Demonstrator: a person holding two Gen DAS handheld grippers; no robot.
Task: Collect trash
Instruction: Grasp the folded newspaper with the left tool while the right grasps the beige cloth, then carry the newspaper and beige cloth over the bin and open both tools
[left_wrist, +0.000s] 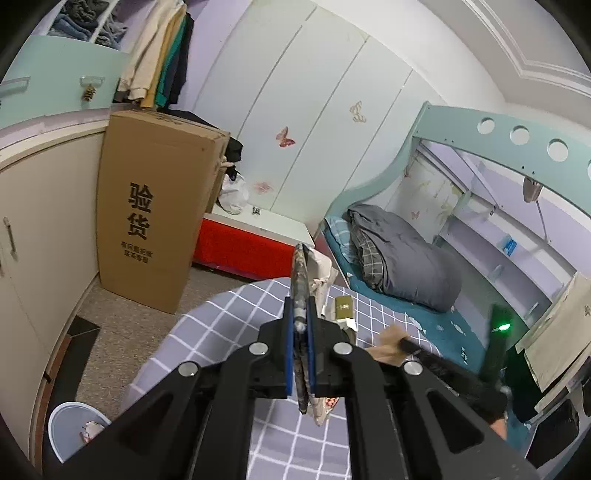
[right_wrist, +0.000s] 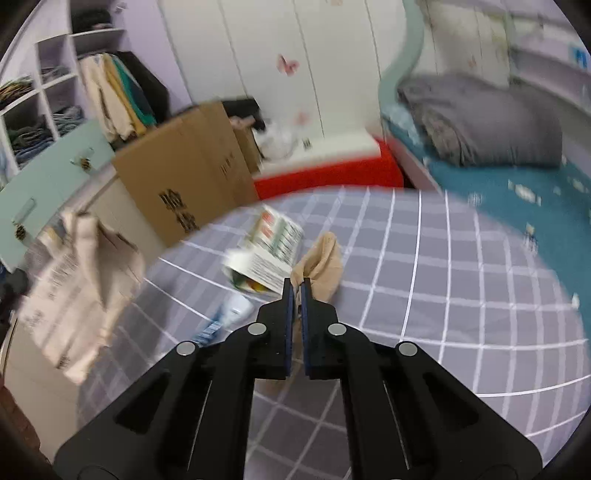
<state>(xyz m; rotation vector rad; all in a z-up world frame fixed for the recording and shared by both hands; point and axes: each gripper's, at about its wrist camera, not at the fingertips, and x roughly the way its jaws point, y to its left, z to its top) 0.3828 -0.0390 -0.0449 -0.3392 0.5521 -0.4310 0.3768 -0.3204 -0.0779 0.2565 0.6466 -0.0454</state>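
1. So, the surface is a round table (right_wrist: 443, 295) with a purple checked cloth, set in a bedroom with a bunk bed (left_wrist: 406, 258), white wardrobe and tall cardboard box (left_wrist: 155, 206).
2. Left gripper (left_wrist: 301, 314) is clamped on a crumpled wrapper (left_wrist: 300, 280), held edge-on with its long axis upright above the table.
3. Right gripper (right_wrist: 296, 291) pinches a beige wad (right_wrist: 321, 258) pointing away.
4. Printed packets (right_wrist: 269, 254) lie beside it; a bin (left_wrist: 74, 428) sits on the floor at lower left.

Crumpled paper (left_wrist: 301, 291) between closed jaws
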